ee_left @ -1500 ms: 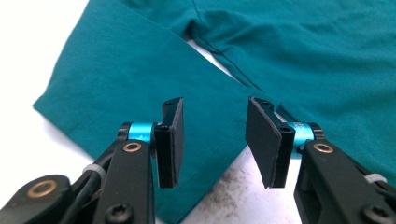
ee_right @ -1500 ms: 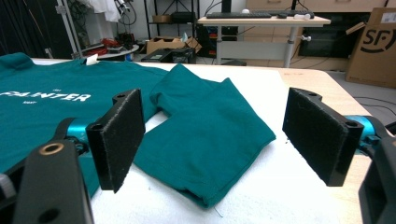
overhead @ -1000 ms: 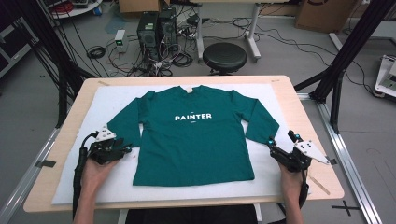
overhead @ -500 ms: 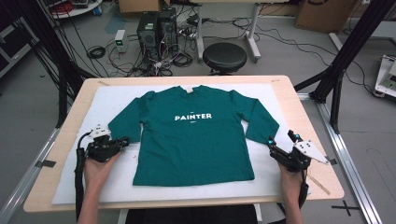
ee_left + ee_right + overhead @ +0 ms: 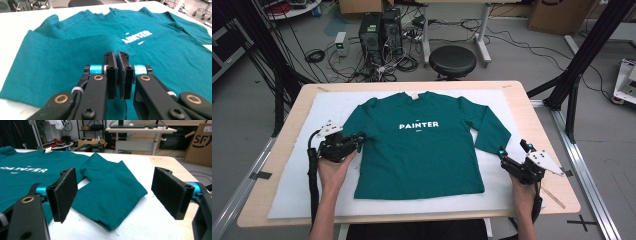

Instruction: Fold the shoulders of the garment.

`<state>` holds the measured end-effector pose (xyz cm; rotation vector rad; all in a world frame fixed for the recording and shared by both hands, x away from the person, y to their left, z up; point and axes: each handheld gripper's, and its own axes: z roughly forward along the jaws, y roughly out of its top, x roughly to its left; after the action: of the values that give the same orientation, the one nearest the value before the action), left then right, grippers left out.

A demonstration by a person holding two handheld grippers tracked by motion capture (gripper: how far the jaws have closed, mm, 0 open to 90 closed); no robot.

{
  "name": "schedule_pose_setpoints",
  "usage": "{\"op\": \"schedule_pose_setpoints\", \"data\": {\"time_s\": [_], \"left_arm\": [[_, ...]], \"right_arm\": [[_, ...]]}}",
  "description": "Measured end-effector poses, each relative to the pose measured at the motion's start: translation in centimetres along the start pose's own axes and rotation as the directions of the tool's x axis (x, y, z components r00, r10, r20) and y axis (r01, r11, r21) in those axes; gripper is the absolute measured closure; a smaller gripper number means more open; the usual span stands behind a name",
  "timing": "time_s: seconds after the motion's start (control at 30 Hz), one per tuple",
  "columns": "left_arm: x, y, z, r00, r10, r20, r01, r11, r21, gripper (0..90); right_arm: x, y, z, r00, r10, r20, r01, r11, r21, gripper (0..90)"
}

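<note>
Lying flat and face up on a white mat (image 5: pixel 292 190) that covers the wooden table (image 5: pixel 542 130), the green long-sleeved shirt (image 5: pixel 422 150) has its white "PAINTER" print (image 5: pixel 418 125) reading toward the person and its collar toward the far edge. The left gripper (image 5: pixel 357 141) sits over the shirt's left sleeve (image 5: pixel 362 120), which in the high view is folded in against the body of the shirt. In the left gripper view its two black jaws are pressed together, having just been closing, with the teal cloth of the sleeve (image 5: pixel 75 50) bunched right at their tips; a fold of fabric seems to be pinched between the pads, though the pads themselves hide the contact. The left hand (image 5: pixel 334 167) grips the tool from below, its cable running down along the forearm. The right gripper (image 5: pixel 503 159) rests on the mat just beside the cuff end of the right sleeve (image 5: pixel 489 132), near the table's right edge. In the right gripper view its jaws are spread wide, with the right sleeve's cuff (image 5: pixel 112 192) lying on the mat between and ahead of them, untouched by either pad.
</note>
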<state>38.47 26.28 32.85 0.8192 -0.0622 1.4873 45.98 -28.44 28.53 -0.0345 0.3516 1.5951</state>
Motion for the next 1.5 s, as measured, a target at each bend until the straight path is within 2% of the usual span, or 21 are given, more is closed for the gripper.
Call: {"op": "schedule_pose_setpoints", "data": {"time_s": [0.17,0.33,0.57,0.73,0.8,0.83,0.97,1.27,1.5], "left_arm": [[-1.3,0.7,0.9,0.9998,-0.013,0.013,0.014,0.9994,-0.03,86.2],[-2.3,1.0,2.0,0.9991,-0.02,0.037,0.022,0.9993,-0.029,86.2],[-4.5,1.7,4.3,0.9959,-0.001,0.091,0.001,1.0,-0.008,86.1],[-6.4,1.8,6.6,0.9922,0.008,0.124,-0.009,0.9998,0.015,86.1],[-7.6,1.7,7.9,0.9891,0.006,0.147,-0.01,0.9997,0.024,86.1],[-7.6,1.7,7.9,0.9891,0.006,0.147,-0.01,0.9997,0.024,86.1],[-9.1,1.5,9.5,0.9855,0.016,0.169,-0.025,0.9984,0.051,86.1],[-11.7,1.3,12.0,0.9752,0.025,0.22,-0.041,0.9968,0.069,86.0],[-13.0,1.5,13.1,0.9689,0.027,0.246,-0.047,0.996,0.076,86.0]], "right_arm": [[0.0,0.0,0.0,1.0,0.0,-0.001,0.0,1.0,0.0,21.3],[0.0,0.0,0.0,1.0,-0.002,0.0,0.002,1.0,0.002,21.8],[0.0,0.0,0.0,1.0,0.0,0.0,0.0,1.0,0.002,21.8],[0.0,0.0,0.0,1.0,0.0,0.0,0.0,1.0,0.003,21.8],[0.0,0.0,0.1,1.0,0.0,-0.001,0.0,1.0,0.003,21.8],[0.0,0.0,0.1,1.0,0.0,-0.001,0.0,1.0,0.003,21.8],[0.0,0.0,0.1,1.0,0.0,-0.002,0.0,1.0,0.002,21.8],[0.0,0.0,0.1,1.0,-0.002,0.0,0.002,1.0,0.004,21.7],[0.0,0.0,0.1,1.0,0.002,0.0,-0.002,1.0,0.006,21.7]]}}
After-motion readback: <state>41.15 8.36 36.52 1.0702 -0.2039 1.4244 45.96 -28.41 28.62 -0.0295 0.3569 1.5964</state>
